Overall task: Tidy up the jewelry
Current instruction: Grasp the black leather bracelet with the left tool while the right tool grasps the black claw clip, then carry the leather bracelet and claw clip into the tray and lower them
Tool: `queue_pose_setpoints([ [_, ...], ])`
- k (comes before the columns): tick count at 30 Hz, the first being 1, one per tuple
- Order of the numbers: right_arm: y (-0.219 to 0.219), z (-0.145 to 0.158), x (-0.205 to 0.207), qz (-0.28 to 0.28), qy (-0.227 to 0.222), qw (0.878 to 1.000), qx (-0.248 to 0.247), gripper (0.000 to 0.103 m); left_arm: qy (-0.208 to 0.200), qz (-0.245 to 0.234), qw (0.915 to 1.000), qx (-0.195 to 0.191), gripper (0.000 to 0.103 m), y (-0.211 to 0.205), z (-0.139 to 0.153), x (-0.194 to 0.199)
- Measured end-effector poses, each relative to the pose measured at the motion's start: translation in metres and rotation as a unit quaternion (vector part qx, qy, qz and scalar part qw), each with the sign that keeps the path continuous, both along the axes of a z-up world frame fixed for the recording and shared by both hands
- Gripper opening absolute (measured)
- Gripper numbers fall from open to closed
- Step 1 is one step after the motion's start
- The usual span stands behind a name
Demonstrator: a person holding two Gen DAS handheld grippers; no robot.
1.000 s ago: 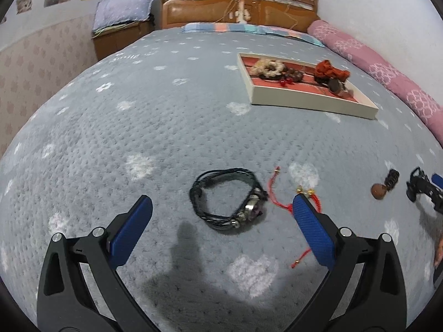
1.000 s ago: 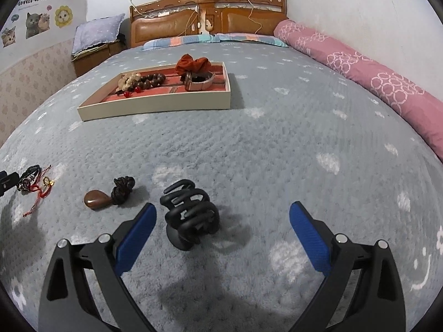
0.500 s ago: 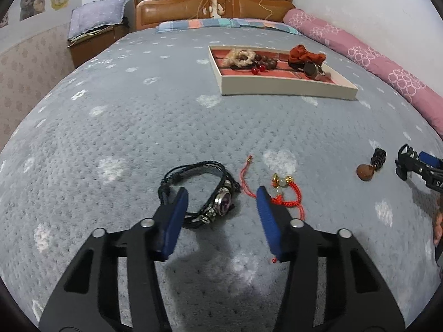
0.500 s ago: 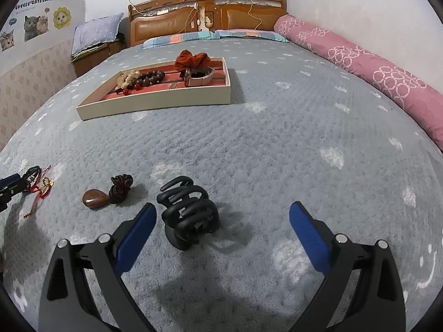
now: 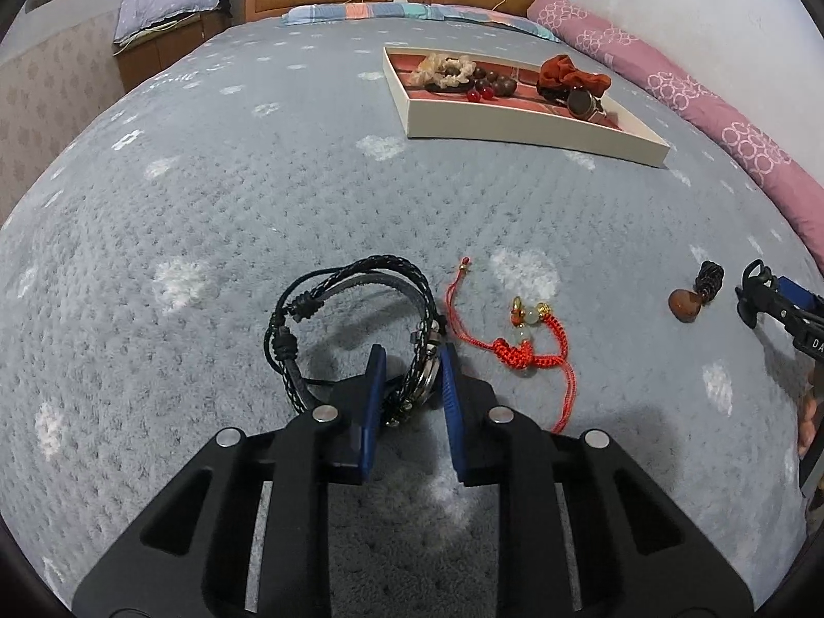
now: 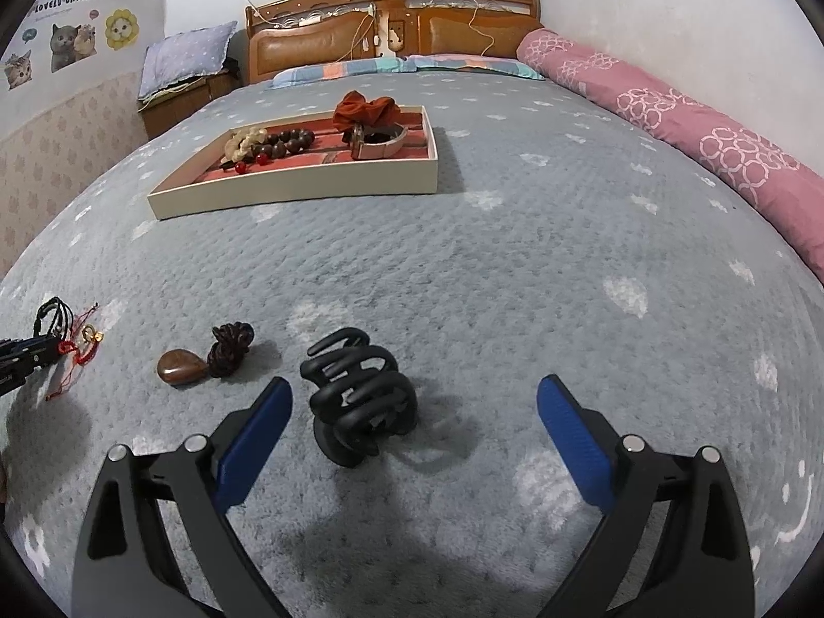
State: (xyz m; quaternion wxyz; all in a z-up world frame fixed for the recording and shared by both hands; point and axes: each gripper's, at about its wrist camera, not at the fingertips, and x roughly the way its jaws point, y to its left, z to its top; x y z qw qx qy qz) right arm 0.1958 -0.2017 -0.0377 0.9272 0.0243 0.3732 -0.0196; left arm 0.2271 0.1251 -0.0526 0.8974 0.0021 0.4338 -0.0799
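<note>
A black braided bracelet (image 5: 329,319) lies on the grey blanket. My left gripper (image 5: 412,360) is closing on its beaded right side, and the strands are pinched between the blue pads. Just right of it lies a red string bracelet (image 5: 520,350) with gold and pale beads. My right gripper (image 6: 414,386) stands open over the blanket. A black hair claw (image 6: 360,396) sits between its fingers, nearer the left pad, touching neither. A brown pendant on a dark cord (image 6: 180,366) rests left of the claw. The cream tray (image 6: 293,188) further back holds scrunchies, wooden beads and a strap.
A long pink bolster (image 6: 695,134) runs along the bed's right side. The wooden headboard (image 6: 391,26) and striped pillows close the far end. A nightstand with a pillow (image 6: 180,67) stands at the far left. The other gripper's tip (image 5: 772,298) shows at the right edge.
The left jaws went from wide open to nearly shut around the black bracelet's beaded side, and the gripper tipped down toward it. The right gripper and the hair claw stayed put.
</note>
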Motion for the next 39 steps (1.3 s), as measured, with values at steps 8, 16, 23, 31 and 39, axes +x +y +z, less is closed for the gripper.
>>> queue_pose_setpoints([
  [8,0.003,-0.002,0.003,0.014,0.011,1.0,0.001,0.057,-0.004,0.003,1.0,0.002,0.018,0.0,0.001,0.001],
  [16,0.015,0.003,-0.001,0.032,0.0,0.999,-0.024,0.038,-0.006,0.011,0.9999,0.001,0.013,0.004,0.003,-0.001],
  [23,0.009,0.014,0.003,0.03,-0.011,0.999,-0.012,0.038,-0.012,0.017,0.9998,0.004,0.013,0.004,0.008,-0.003],
  [31,0.011,0.031,0.018,0.034,-0.028,0.999,-0.012,0.038,-0.039,0.031,0.9988,0.004,0.013,-0.002,0.033,0.006],
  [39,0.014,0.051,0.047,0.036,-0.049,0.998,-0.007,0.038,-0.073,0.022,0.997,0.013,0.013,-0.032,0.061,0.033],
])
